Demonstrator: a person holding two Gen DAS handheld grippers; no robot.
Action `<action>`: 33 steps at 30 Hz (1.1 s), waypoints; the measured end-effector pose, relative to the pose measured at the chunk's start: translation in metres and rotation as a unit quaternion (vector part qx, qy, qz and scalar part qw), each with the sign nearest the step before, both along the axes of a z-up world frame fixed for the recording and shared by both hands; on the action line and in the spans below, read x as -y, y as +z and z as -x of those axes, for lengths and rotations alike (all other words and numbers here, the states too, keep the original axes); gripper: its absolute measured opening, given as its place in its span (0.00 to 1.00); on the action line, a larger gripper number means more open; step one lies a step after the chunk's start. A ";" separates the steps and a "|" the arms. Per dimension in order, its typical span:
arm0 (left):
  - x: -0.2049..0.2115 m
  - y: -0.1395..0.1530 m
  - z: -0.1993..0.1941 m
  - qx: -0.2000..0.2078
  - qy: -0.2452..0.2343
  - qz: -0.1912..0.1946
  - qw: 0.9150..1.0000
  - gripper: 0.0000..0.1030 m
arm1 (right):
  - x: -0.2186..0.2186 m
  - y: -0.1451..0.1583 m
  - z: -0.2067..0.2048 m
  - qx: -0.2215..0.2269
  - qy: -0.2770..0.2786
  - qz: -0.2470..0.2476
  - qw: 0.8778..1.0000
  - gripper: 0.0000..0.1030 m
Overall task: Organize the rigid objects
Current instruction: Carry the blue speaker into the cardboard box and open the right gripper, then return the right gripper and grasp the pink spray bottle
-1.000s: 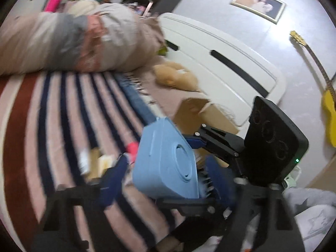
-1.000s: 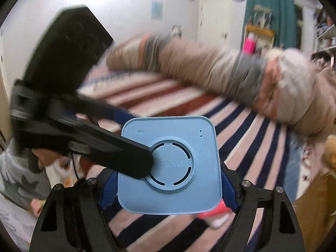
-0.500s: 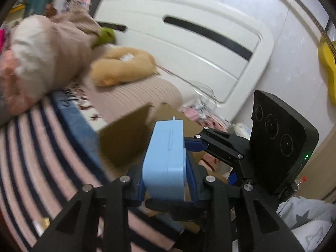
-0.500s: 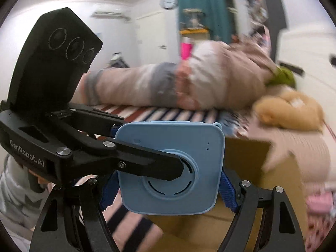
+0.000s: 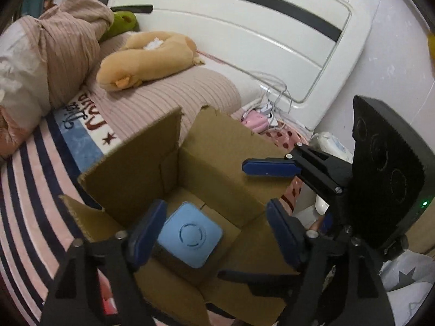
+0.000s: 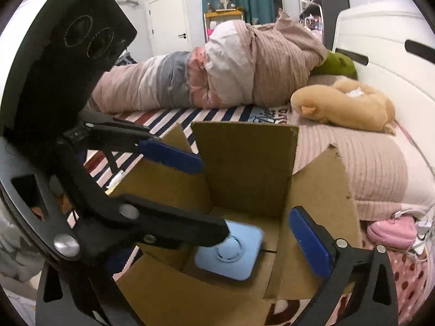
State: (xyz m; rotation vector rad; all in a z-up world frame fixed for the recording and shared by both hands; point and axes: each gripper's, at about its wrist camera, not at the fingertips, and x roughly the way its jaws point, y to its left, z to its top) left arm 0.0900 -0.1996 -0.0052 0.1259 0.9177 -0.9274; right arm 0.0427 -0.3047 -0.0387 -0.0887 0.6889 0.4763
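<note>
A flat light-blue square device [image 5: 189,235] lies on the floor of an open cardboard box [image 5: 217,157] on the bed. It also shows in the right wrist view [image 6: 231,255], inside the same box [image 6: 244,160]. My left gripper [image 5: 214,228] is open and empty, hovering over the box above the device. My right gripper [image 6: 244,233] is open and empty too, over the box from the other side. The right gripper's fingers [image 5: 267,167] show in the left wrist view. The left gripper's fingers [image 6: 171,156] cross the right wrist view and hide part of the device.
The box flaps [image 5: 141,160] stand up around the opening. A tan plush toy [image 5: 146,57] lies on the pillow behind, by a rolled duvet [image 6: 231,65] and the white headboard [image 5: 244,35]. A striped blanket [image 5: 32,190] lies left of the box. A pink item [image 6: 391,231] lies right.
Both grippers held the blue device together and carried it from over the striped blanket to the box. Both have opened and the device now lies inside the box.
</note>
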 end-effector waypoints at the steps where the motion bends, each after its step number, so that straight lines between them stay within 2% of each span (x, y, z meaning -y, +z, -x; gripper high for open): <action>1: -0.006 0.005 0.002 0.005 0.005 0.007 1.000 0.73 | -0.001 0.001 -0.002 0.006 0.002 -0.001 1.000 1.00; 6: -0.037 0.027 0.012 0.034 0.028 0.028 0.999 0.77 | -0.009 0.012 0.000 0.012 -0.008 -0.006 1.000 1.00; 10: -0.084 0.045 0.023 0.063 0.079 0.046 0.994 0.77 | -0.024 0.027 0.004 0.021 -0.005 -0.019 1.000 1.00; 13: -0.132 0.048 0.032 0.080 0.153 0.045 0.984 0.78 | -0.052 0.044 0.013 0.047 0.022 -0.004 0.999 1.00; 15: -0.168 0.045 0.038 0.092 0.193 0.042 0.976 0.78 | -0.075 0.054 0.018 0.054 0.046 -0.015 0.997 1.00; 17: -0.198 0.040 0.044 0.094 0.226 0.039 0.969 0.78 | -0.101 0.060 0.022 0.059 0.070 -0.018 0.996 0.93; 19: -0.233 0.030 0.052 0.098 0.269 0.033 0.957 0.78 | -0.124 0.060 0.024 0.065 0.082 -0.008 0.995 0.93; 22: -0.277 0.009 0.066 0.105 0.321 0.018 0.941 0.78 | -0.161 0.048 0.024 0.045 0.117 -0.004 0.992 0.93; 25: -0.304 -0.015 0.075 0.099 0.349 0.011 0.932 0.78 | -0.193 0.023 0.019 -0.003 0.151 -0.004 0.989 0.87; 27: -0.318 -0.034 0.078 0.089 0.367 0.004 0.926 0.78 | -0.210 0.002 0.012 -0.042 0.162 -0.006 0.986 0.87; 29: -0.331 -0.052 0.081 0.077 0.379 0.001 0.922 0.78 | -0.223 -0.019 0.003 -0.067 0.142 0.009 0.988 0.87; 33: -0.341 -0.077 0.083 0.061 0.389 0.006 0.919 0.78 | -0.224 -0.062 -0.023 -0.110 0.031 0.037 0.993 0.83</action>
